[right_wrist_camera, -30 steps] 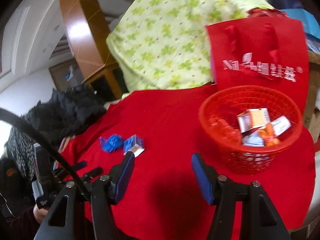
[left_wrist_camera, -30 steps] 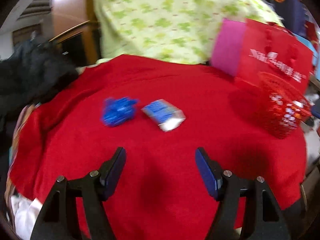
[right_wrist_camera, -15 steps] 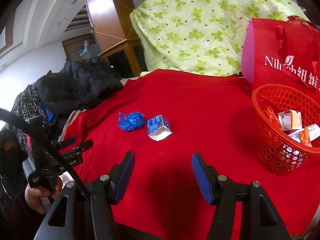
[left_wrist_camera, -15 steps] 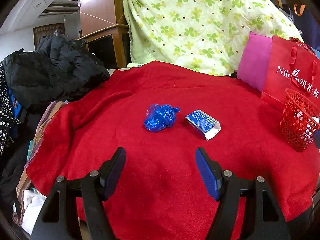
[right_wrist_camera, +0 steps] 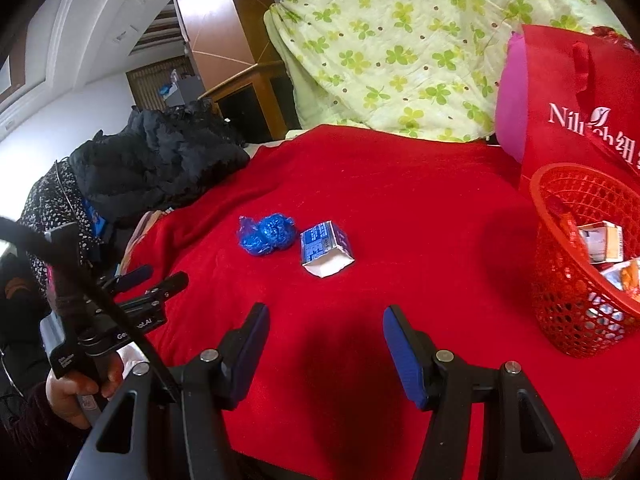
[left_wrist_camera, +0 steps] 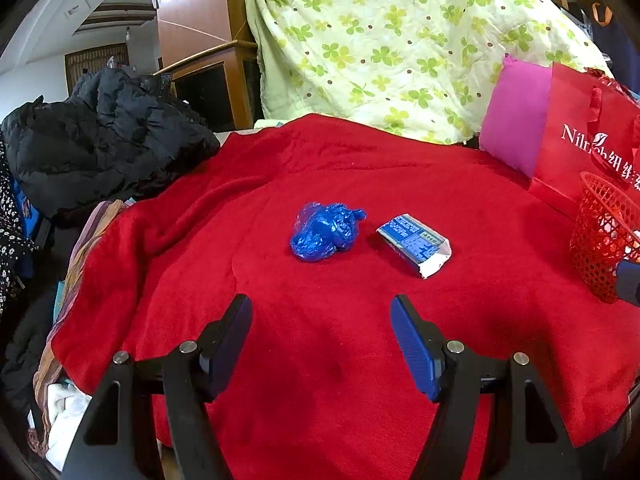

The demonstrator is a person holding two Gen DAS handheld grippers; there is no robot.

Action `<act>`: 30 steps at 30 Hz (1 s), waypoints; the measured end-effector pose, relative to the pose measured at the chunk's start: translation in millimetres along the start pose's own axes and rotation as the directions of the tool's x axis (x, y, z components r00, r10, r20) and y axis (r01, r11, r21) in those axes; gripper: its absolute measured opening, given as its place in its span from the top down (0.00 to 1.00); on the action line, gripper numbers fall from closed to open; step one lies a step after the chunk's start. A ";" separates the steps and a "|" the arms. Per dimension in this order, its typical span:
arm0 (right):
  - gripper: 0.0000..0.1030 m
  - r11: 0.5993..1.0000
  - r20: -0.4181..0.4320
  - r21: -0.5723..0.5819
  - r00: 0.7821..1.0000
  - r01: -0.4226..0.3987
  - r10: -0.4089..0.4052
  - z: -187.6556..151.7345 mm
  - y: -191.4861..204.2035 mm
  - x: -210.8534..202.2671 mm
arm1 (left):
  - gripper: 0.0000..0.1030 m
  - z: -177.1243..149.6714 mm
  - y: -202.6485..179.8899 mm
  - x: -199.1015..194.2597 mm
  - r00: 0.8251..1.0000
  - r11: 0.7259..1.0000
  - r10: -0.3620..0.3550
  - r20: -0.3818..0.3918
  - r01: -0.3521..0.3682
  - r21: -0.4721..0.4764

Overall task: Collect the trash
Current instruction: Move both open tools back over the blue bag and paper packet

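A crumpled blue plastic bag and a blue and white carton lie side by side on the red blanket. Both show in the right wrist view too, the bag left of the carton. A red mesh basket holding several boxes and wrappers stands at the right; its edge shows in the left wrist view. My left gripper is open and empty, short of the bag. My right gripper is open and empty, short of the carton.
A red gift bag and a pink cushion stand behind the basket. A green clover quilt hangs at the back. A black jacket is piled at the left. The left hand-held gripper shows in the right wrist view.
Both views have swung left and steadied: the bag and carton have shifted rightward in each view and the basket has slid toward the right edge. Both grippers stay open.
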State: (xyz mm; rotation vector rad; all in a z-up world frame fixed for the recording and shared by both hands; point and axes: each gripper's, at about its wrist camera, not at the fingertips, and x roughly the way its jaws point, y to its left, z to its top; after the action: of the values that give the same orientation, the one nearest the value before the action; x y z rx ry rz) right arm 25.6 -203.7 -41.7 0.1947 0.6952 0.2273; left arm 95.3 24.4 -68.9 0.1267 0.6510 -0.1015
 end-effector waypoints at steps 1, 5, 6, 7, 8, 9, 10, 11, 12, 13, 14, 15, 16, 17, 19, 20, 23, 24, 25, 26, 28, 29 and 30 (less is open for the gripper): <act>0.39 1.000 -0.005 -0.001 1.000 -0.003 0.003 0.8 0.3 3.4 | 0.30 -0.1 1.3 2.1 1.000 1.000 0.003 -0.004 -0.003 0.000; 0.39 1.000 -0.021 0.003 1.000 -0.018 0.018 3.2 2.8 16.4 | 0.30 -1.1 6.4 10.2 1.000 1.000 0.014 -0.023 -0.014 -0.005; 0.39 1.000 -0.025 0.004 0.999 -0.022 0.022 4.4 3.3 20.3 | 0.30 -1.6 7.3 11.7 1.000 1.000 0.016 -0.027 -0.016 -0.006; 0.39 1.000 -0.030 0.004 0.999 -0.027 0.027 5.4 4.2 24.4 | 0.30 -1.8 8.8 14.0 0.999 1.000 0.019 -0.032 -0.019 -0.007; 0.39 1.000 -0.034 0.004 0.999 -0.030 0.030 6.1 5.4 28.1 | 0.30 -1.7 10.0 15.7 0.999 1.000 0.020 -0.035 -0.021 -0.007; 0.39 0.999 -0.037 0.002 0.999 -0.033 0.033 7.0 6.4 31.5 | 0.30 -1.7 11.1 17.3 0.999 1.000 0.024 -0.038 -0.024 -0.007; 0.39 0.999 -0.039 0.000 0.999 -0.035 0.035 6.9 7.9 33.4 | 0.30 -1.2 12.1 19.0 0.999 1.000 0.026 -0.041 -0.027 -0.007; 0.39 0.999 -0.042 -0.003 0.998 -0.039 0.039 8.0 9.5 37.2 | 0.30 -0.8 13.2 20.7 0.999 1.000 0.028 -0.044 -0.028 -0.009; 0.39 0.999 -0.044 -0.005 0.998 -0.040 0.040 8.9 10.5 39.8 | 0.30 -0.5 14.5 22.5 0.999 1.000 0.028 -0.046 -0.029 -0.011; 0.39 0.999 -0.045 -0.007 0.998 -0.042 0.042 9.9 11.9 42.3 | 0.30 0.2 15.9 24.1 0.998 1.000 0.029 -0.048 -0.029 -0.012; 0.39 0.999 -0.048 -0.011 0.998 -0.044 0.044 10.9 13.5 46.5 | 0.30 0.7 16.9 26.0 0.998 0.999 0.031 -0.050 -0.031 -0.011; 0.39 0.999 -0.050 -0.015 0.998 -0.044 0.044 11.6 14.6 49.2 | 0.30 1.2 17.5 27.3 0.998 0.999 0.032 -0.052 -0.033 -0.010; 0.39 0.999 -0.052 -0.019 0.998 -0.043 0.042 12.5 16.1 52.8 | 0.30 2.2 18.2 28.9 0.998 0.999 0.033 -0.054 -0.033 -0.009; 0.39 0.999 -0.054 -0.021 0.998 -0.043 0.042 13.1 17.1 55.8 | 0.30 2.7 19.4 30.3 0.998 0.999 0.033 -0.055 -0.033 -0.008; 0.39 0.999 -0.059 -0.020 0.997 -0.046 0.044 14.9 18.3 62.2 | 0.30 3.2 20.6 32.5 0.998 0.999 0.035 -0.056 -0.035 -0.006; 0.39 0.999 -0.060 -0.020 0.997 -0.046 0.045 15.0 19.0 64.4 | 0.30 3.3 21.4 34.0 0.998 0.999 0.035 -0.058 -0.036 -0.005; 0.39 0.999 -0.068 -0.020 0.997 -0.047 0.045 16.6 20.3 74.8 | 0.30 2.7 25.0 39.8 0.997 0.999 0.035 -0.069 -0.035 -0.008; 0.39 0.999 -0.071 -0.021 0.996 -0.047 0.045 16.9 20.7 77.5 | 0.30 2.1 25.3 41.1 0.997 0.999 0.035 -0.071 -0.036 -0.009; 0.39 0.999 -0.072 -0.022 0.996 -0.046 0.044 17.3 21.0 80.1 | 0.30 1.7 26.9 43.4 0.997 0.999 0.034 -0.075 -0.035 -0.010; 0.39 0.999 -0.074 -0.026 0.996 -0.045 0.043 18.2 21.4 83.3 | 0.30 1.5 27.7 44.9 0.996 0.999 0.033 -0.078 -0.034 -0.011; 0.39 0.999 -0.074 -0.035 0.996 -0.042 0.039 19.7 21.8 90.7 | 0.30 0.7 29.6 48.7 0.996 0.999 0.030 -0.085 -0.032 -0.013; 0.39 0.998 -0.075 -0.038 0.997 -0.040 0.037 20.7 21.9 93.5 | 0.30 0.3 30.3 50.5 0.996 0.999 0.029 -0.088 -0.031 -0.013; 0.39 0.998 -0.076 -0.045 0.997 -0.037 0.033 22.3 22.2 98.4 | 0.30 -0.2 31.2 53.0 0.995 0.999 0.028 -0.093 -0.029 -0.013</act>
State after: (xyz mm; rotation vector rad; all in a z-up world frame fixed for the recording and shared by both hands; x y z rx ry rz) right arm 110.3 -158.1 -79.3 0.1548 0.7609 0.2852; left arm 141.3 52.4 -98.7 0.1273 0.7422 -0.0633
